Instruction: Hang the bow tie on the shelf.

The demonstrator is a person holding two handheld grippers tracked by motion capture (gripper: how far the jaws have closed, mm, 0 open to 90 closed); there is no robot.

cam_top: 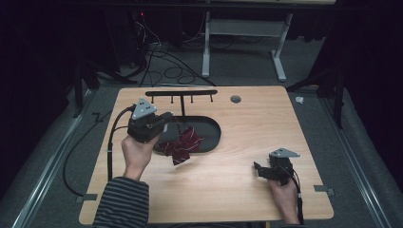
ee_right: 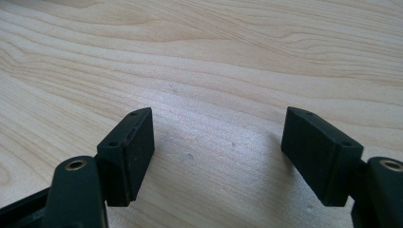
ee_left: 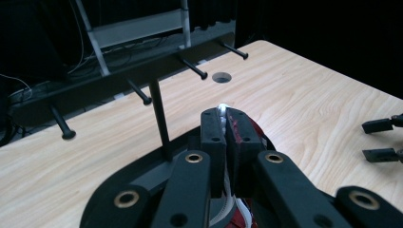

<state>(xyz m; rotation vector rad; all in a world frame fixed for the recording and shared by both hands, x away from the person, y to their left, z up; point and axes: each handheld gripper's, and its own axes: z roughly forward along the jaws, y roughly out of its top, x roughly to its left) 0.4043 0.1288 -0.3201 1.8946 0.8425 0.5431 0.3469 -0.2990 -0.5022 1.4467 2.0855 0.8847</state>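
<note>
Unlettered striped maroon cloth (cam_top: pixel 183 145)

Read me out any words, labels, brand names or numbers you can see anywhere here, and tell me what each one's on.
There is no readable text in these pictures.
The dark red striped cloth held by the left gripper: stripes, no lettering.
The black peg rack: plain.
The wooden table: bare grain, no label.
The right gripper: black jaws without markings.
</note>
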